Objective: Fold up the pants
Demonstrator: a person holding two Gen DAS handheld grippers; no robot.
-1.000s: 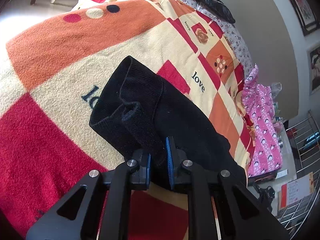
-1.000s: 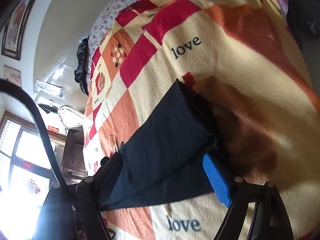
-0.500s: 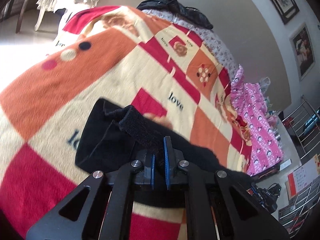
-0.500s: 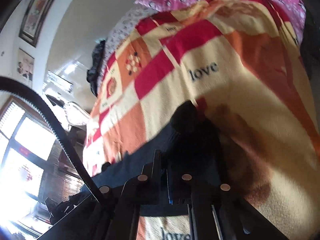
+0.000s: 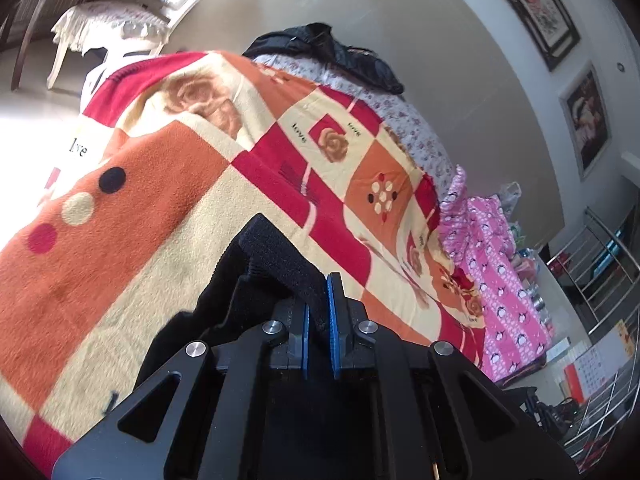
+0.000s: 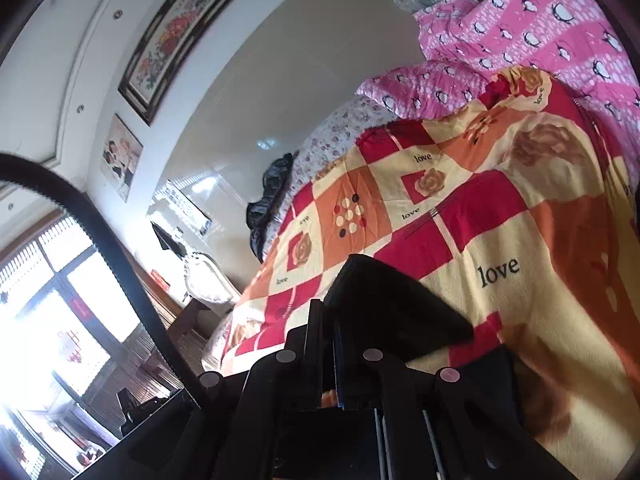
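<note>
— Two grippers, both clamped on the black pants [image 5: 276, 264], is that right?

— Yes. The left gripper [image 5: 318, 320] has its blue pads pinched tight on a ribbed fold of the fabric, which sticks up and away from the fingers. The right gripper [image 6: 326, 328] has its fingers nearly together with a dark fold of the pants [image 6: 384, 304] caught between them.

— Where are the pants?

— Over the bed, above the checked blanket [image 5: 160, 184] with the red, orange and cream squares and the word "love". From the left, the cloth hangs down beside the gripper towards the blanket; whether it touches there I cannot tell.

— What else is around?

— A pink penguin-print quilt [image 6: 520, 32] bunched at one end of the bed, a black garment [image 5: 340, 56] heaped by the wall, a white chair [image 5: 132, 24] on the floor, and framed pictures [image 6: 172, 36] on the wall.
</note>
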